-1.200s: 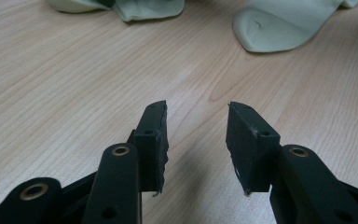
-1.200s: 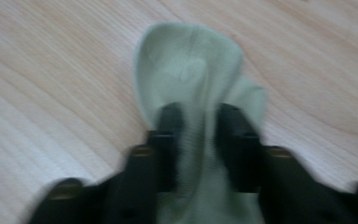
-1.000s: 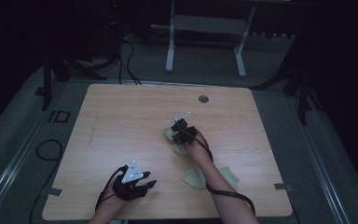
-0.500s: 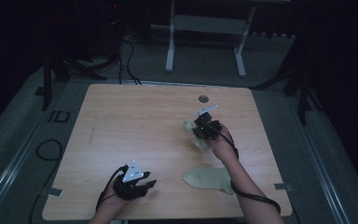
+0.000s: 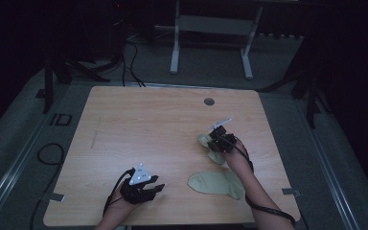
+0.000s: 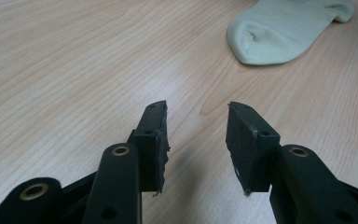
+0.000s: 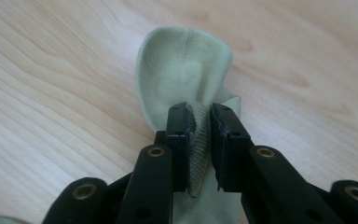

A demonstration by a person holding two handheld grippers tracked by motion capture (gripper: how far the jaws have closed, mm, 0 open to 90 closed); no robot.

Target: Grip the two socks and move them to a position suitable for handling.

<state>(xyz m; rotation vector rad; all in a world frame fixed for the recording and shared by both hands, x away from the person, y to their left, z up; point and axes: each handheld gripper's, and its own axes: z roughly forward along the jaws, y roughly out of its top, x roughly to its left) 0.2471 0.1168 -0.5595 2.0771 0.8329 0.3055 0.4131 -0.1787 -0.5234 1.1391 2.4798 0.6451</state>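
Observation:
Two pale green socks are on the wooden table (image 5: 148, 124). One sock (image 5: 215, 184) lies flat near the front edge; in the left gripper view its toe (image 6: 284, 28) is at the top right. My right gripper (image 5: 215, 141) is shut on the second sock (image 5: 207, 143) at mid-right. In the right gripper view the jaws (image 7: 199, 135) pinch a fold of this sock (image 7: 182, 70), and its free end bulges beyond the tips on the wood. My left gripper (image 5: 154, 188) rests near the front edge, left of the flat sock. Its jaws (image 6: 196, 109) are open over bare wood.
A round cable hole (image 5: 209, 101) sits in the table's far side. Beyond the table stands a white metal frame (image 5: 211, 24) on the floor. Cables (image 5: 48, 153) trail over the floor at the left. The room around is dark.
My right gripper has carried its sock to the right across the table, away from the flat sock. The left gripper and the flat sock have stayed in place.

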